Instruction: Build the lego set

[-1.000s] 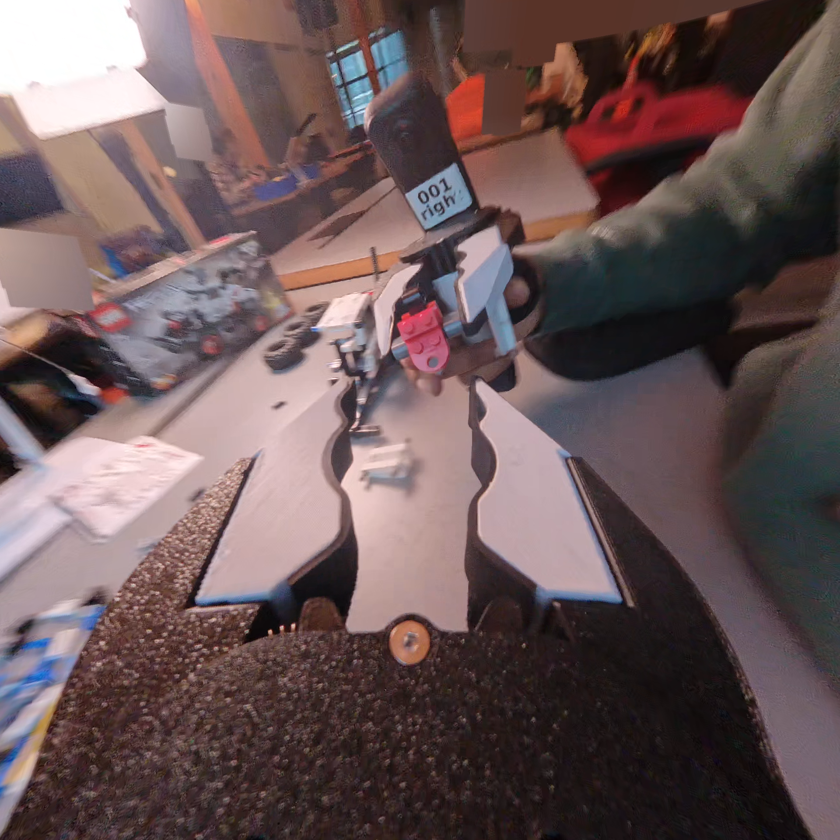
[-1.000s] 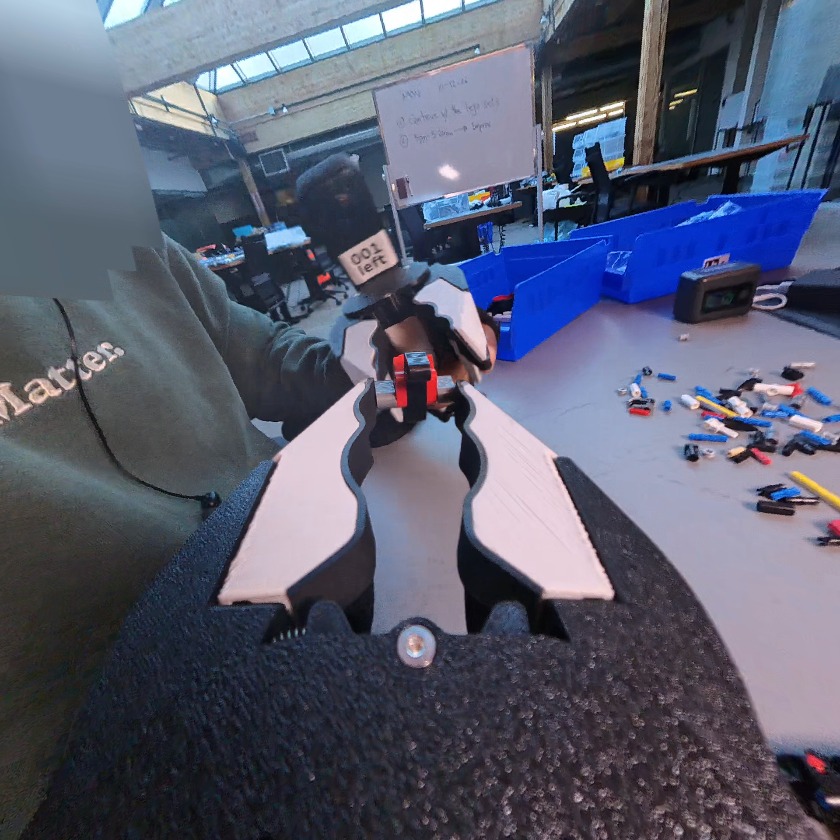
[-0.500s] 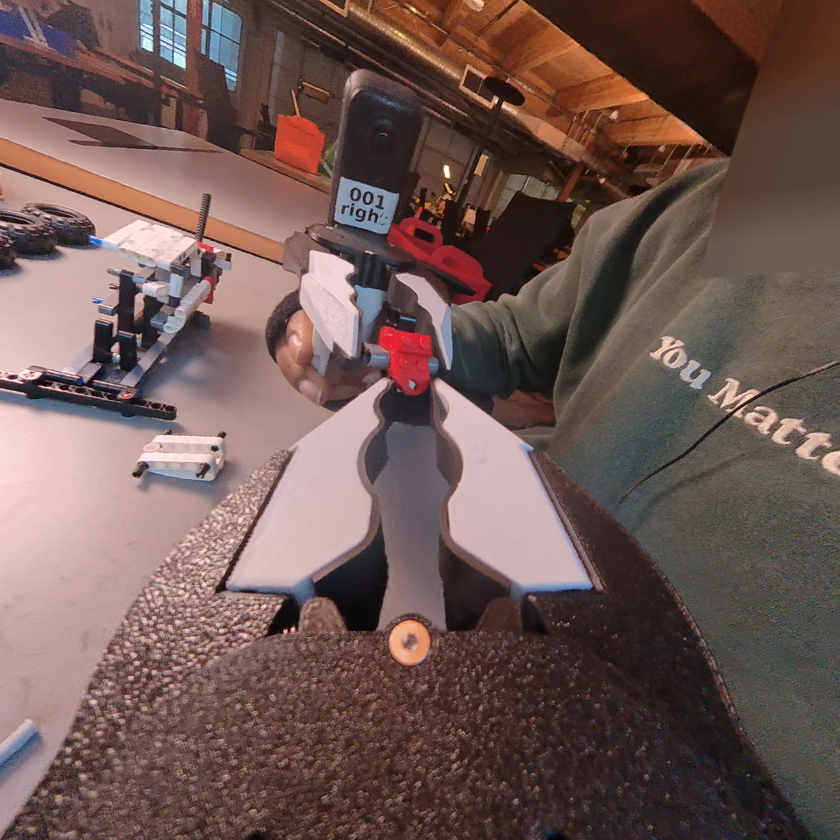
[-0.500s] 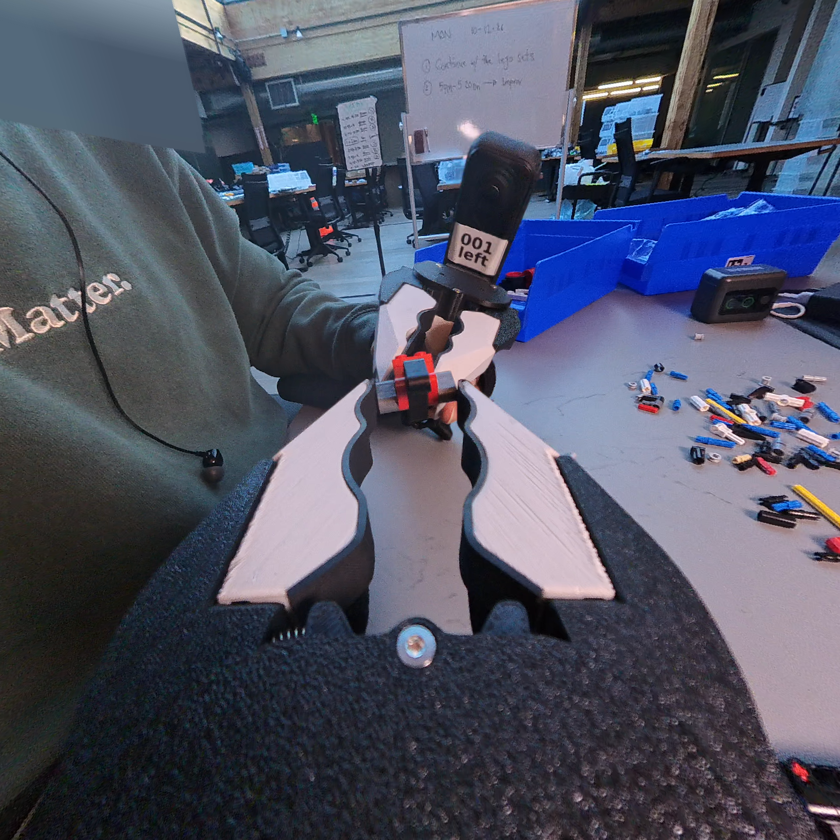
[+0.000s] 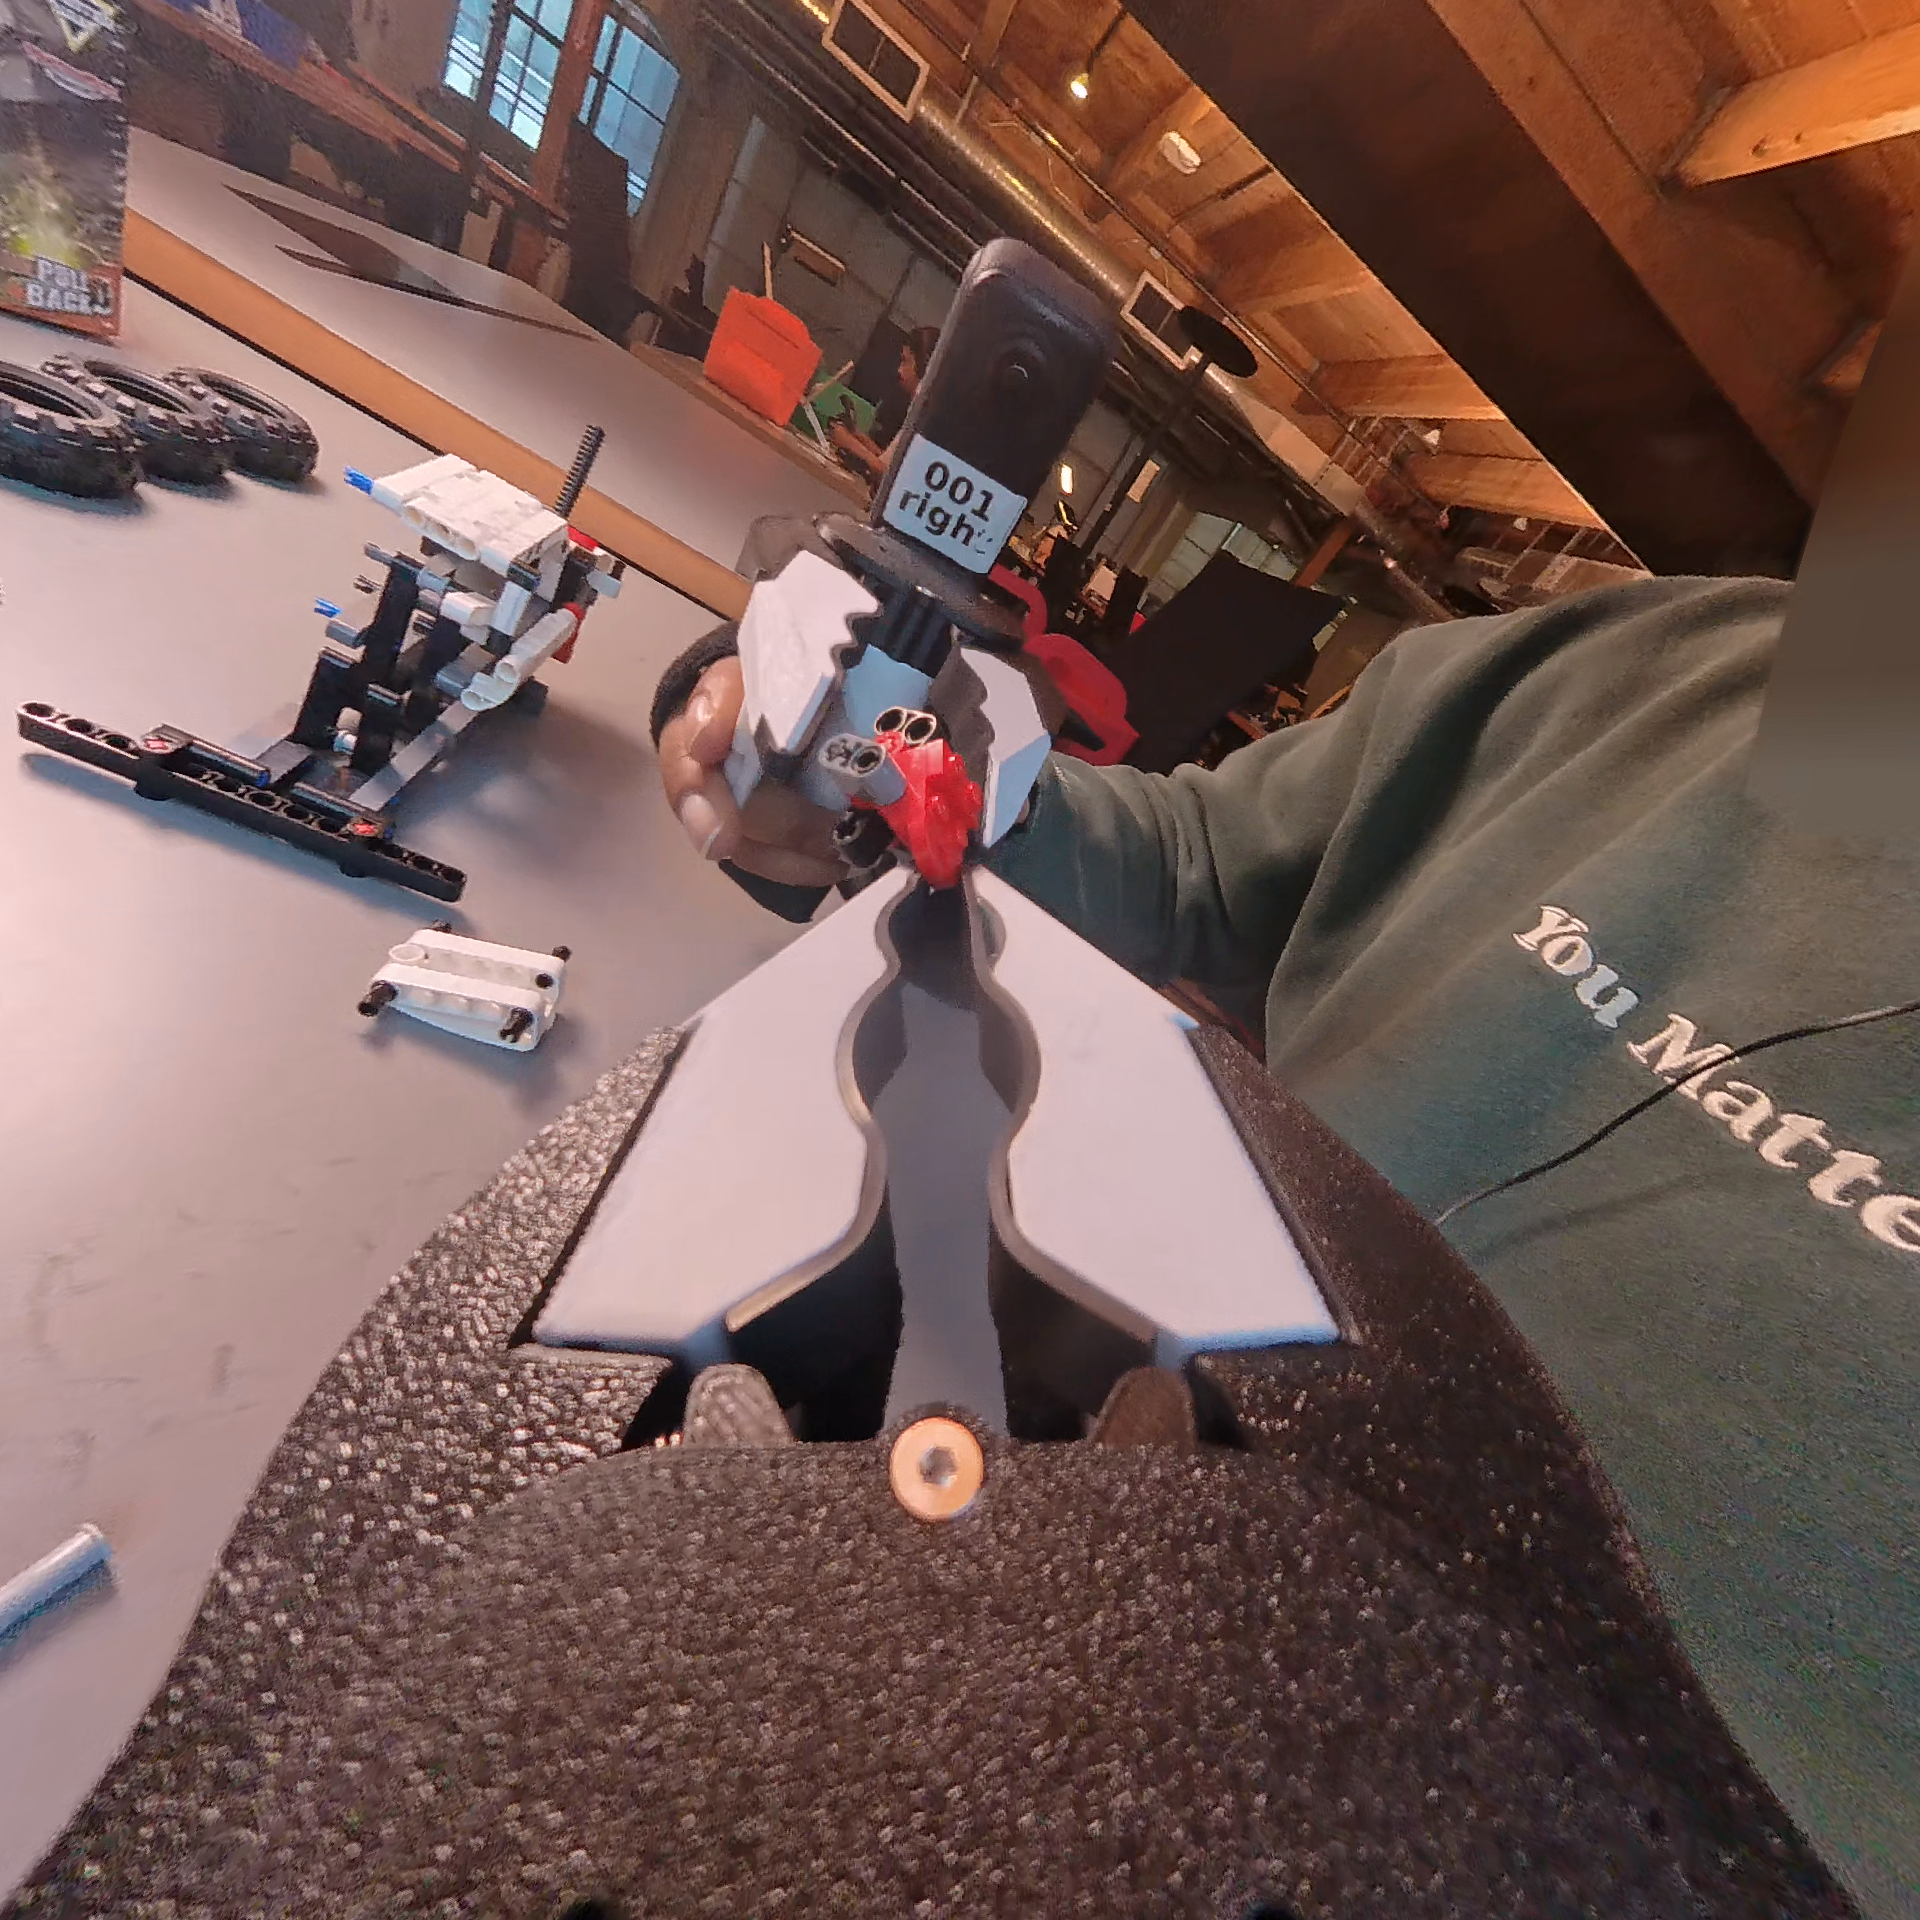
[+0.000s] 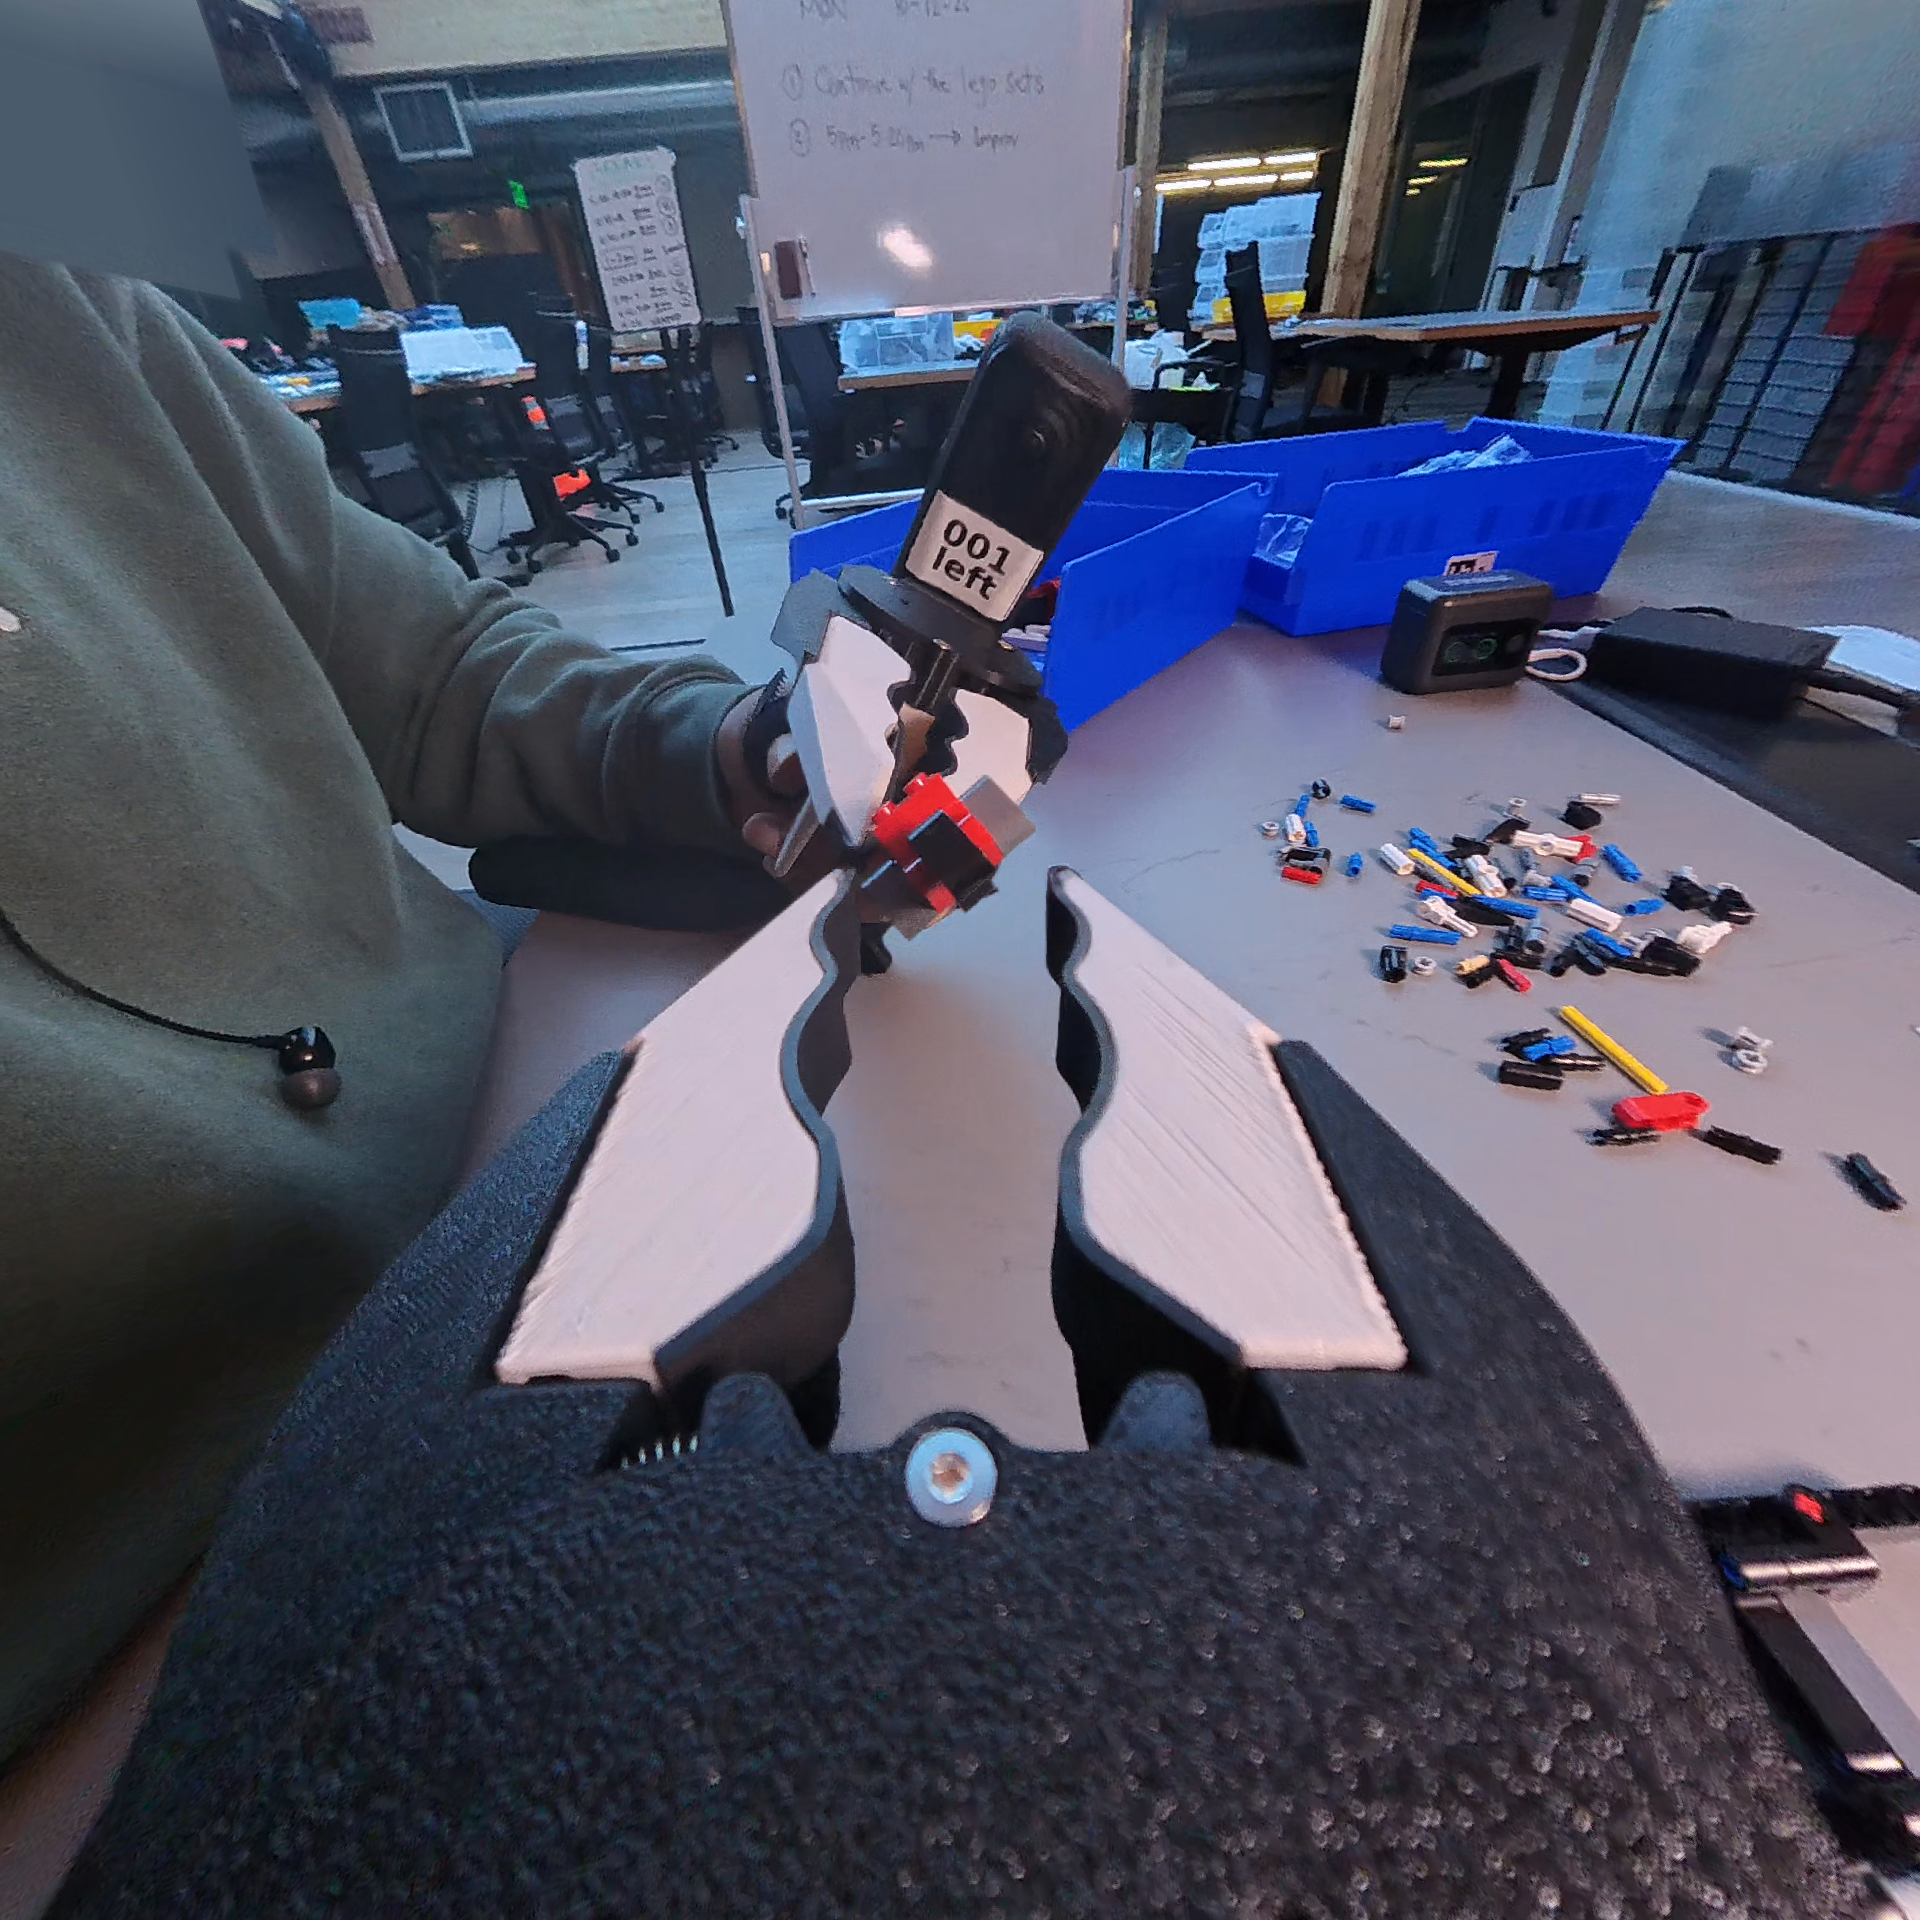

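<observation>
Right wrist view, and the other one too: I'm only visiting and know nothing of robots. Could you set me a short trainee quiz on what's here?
1. True or false: the right gripper has its jaws shut on the red-and-grey Lego piece.
2. How many black tyres lie beyond the half-built model? A one, B three, C six.
3. Fill in: the loose small parts lie on the table in front of the ___ bins.

Key: 1 false, its jaws stand open and the left gripper holds the piece; 2 B; 3 blue.
</observation>
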Demonstrator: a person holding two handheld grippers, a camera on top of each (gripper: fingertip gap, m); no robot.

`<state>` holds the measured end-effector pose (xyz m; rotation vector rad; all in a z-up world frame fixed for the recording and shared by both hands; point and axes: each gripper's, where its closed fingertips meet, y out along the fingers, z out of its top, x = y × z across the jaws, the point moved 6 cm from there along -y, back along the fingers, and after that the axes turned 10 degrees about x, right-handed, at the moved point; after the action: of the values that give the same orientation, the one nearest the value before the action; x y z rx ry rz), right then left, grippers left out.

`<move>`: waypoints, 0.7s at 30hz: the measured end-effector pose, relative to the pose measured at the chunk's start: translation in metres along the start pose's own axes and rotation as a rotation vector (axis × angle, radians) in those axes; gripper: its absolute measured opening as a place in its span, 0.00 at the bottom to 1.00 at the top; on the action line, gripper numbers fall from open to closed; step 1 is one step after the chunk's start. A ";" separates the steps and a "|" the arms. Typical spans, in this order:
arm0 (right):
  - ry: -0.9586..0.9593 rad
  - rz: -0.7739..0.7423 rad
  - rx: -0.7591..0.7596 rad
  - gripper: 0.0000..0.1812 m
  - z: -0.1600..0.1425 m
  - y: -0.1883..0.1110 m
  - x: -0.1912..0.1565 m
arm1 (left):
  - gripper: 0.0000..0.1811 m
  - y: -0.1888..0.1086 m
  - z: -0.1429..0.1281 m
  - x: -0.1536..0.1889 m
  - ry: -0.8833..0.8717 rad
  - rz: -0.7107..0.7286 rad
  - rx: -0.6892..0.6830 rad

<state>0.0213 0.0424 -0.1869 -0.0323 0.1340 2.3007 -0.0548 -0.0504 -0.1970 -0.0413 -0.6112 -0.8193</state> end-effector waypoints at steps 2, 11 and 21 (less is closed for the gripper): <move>-0.006 -0.034 -0.010 0.18 0.001 -0.002 0.005 | 0.03 0.001 0.001 -0.004 -0.004 0.040 0.004; -0.043 -0.167 -0.079 0.19 -0.002 -0.017 0.025 | 0.03 0.005 0.006 -0.025 -0.069 0.189 0.056; -0.133 -0.261 -0.578 0.21 -0.051 -0.036 0.042 | 0.03 -0.002 0.015 -0.046 -0.482 0.081 0.308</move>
<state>0.0196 0.0919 -0.2431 -0.1802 -0.5724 2.0023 -0.0869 -0.0172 -0.2092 0.0184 -1.1779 -0.6298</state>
